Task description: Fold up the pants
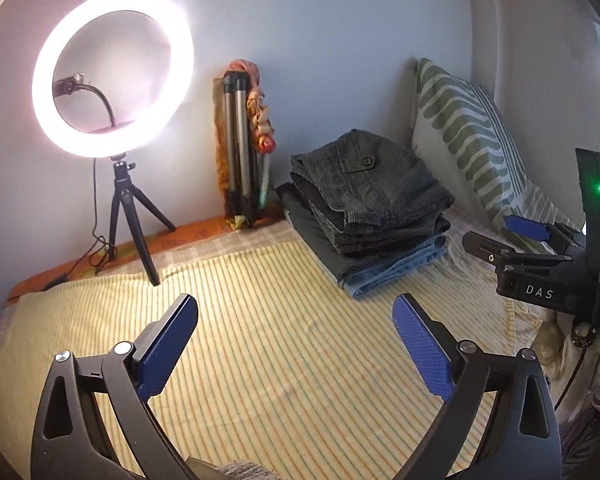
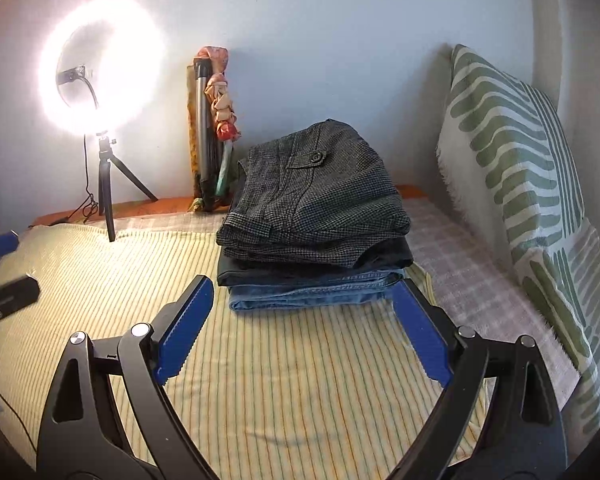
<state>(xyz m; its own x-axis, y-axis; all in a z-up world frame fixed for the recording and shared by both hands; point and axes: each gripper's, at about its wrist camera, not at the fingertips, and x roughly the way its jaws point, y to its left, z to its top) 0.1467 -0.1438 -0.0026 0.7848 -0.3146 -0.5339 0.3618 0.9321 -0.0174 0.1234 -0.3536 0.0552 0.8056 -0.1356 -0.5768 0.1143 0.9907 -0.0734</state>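
Observation:
A stack of folded pants [image 1: 374,208] lies on the yellow striped sheet [image 1: 280,340] of the bed: grey checked pants on top, dark pants under them, blue jeans [image 2: 316,294] at the bottom. It also shows in the right wrist view [image 2: 316,208]. My left gripper [image 1: 296,312] is open and empty above the bare sheet, well short of the stack. My right gripper [image 2: 304,294] is open and empty, its jaws either side of the stack's near edge without touching it. The right gripper also shows from the side in the left wrist view [image 1: 496,236].
A lit ring light on a small tripod [image 1: 112,76] stands at the back left with its cable trailing. A folded tripod with cloth [image 1: 242,144] leans on the wall. A green patterned pillow [image 2: 528,184] stands at the right against the wall.

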